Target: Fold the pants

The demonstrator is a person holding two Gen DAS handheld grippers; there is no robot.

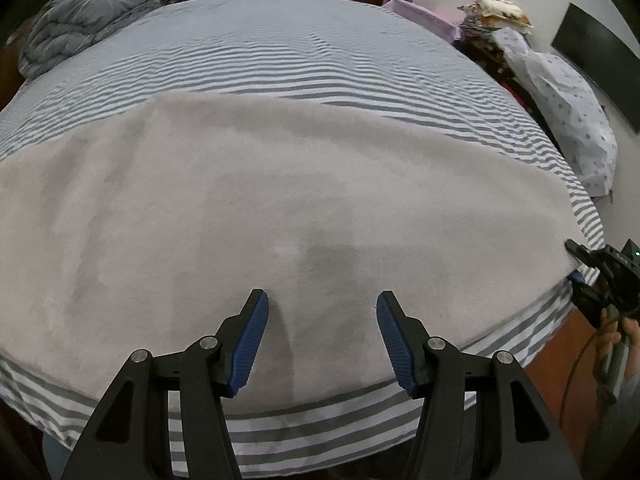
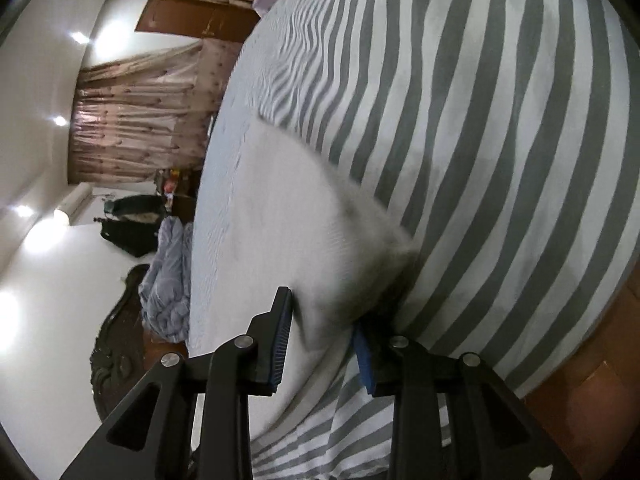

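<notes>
While the left gripper (image 1: 322, 334) hangs over the near edge of the bed (image 1: 280, 60), its blue-padded fingers (image 1: 248, 344) stand well apart with nothing between them, angled down toward the pale grey pants (image 1: 280, 200). The pants lie spread flat across the near half of the bed, on the grey-and-white striped sheet (image 1: 260, 64), reaching from the left edge almost to the right edge; the fabric looks soft and fleecy, with a darker shaded patch just ahead of the left gripper. The near hem of the pants runs close along the bed's near edge, where a band of striped sheet drops over the side. At the right end of the pants, the right gripper (image 2: 322, 340) is set at the bed's near right corner; in the left wrist view it shows as a dark tool (image 1: 600, 276) with a hand (image 1: 624, 336) on its handle. In the right wrist view a bunched corner of the pants (image 2: 360, 264) sits between its two fingers (image 2: 280, 344), the jaws narrowed around it; the fabric there is blurred, and it reads as clamped on that corner, though contact at the right pad is partly hidden. A rumpled grey quilt (image 1: 84, 20) lies at the far left corner of the bed. Curtains (image 2: 140, 120) hang beyond the bed.
</notes>
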